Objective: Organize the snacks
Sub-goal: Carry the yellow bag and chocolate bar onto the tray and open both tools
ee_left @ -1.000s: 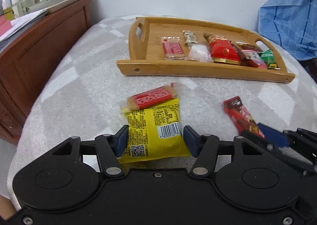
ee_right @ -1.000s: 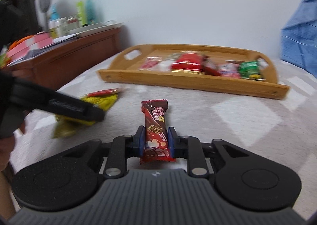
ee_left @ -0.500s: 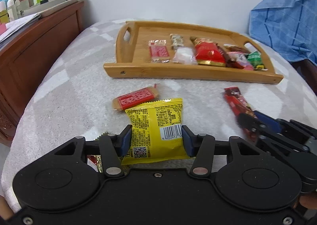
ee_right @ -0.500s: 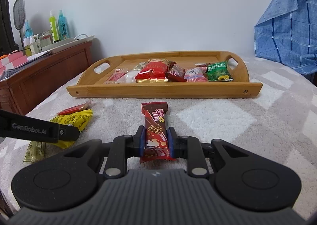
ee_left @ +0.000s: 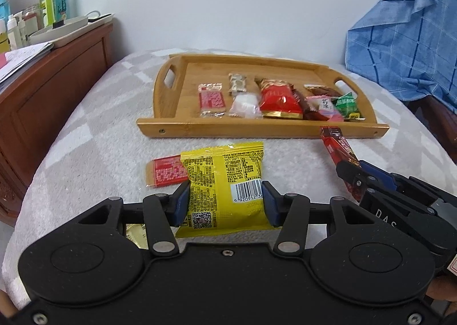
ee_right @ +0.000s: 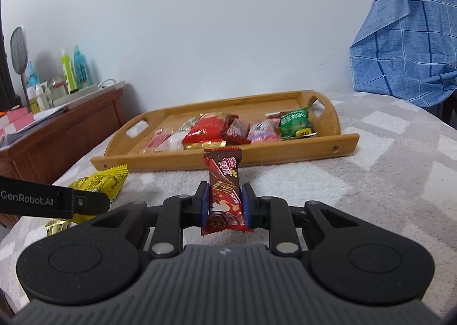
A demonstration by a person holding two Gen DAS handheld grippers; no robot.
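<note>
Lifting packets nearer tray (ee_left: pixel 257 126) than before

Yellow snack packet (ee_left: pixel 225 182), black print; red-brown wafer bar (ee_right: pixel 225 190); grey-white checked blanket (ee_left: pixel 94 139); blue plaid cloth (ee_right: pixel 408 47).

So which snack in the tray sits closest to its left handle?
The flat red clear-wrapped packet, leftmost in the wooden tray; the other snacks lie further right.
</note>
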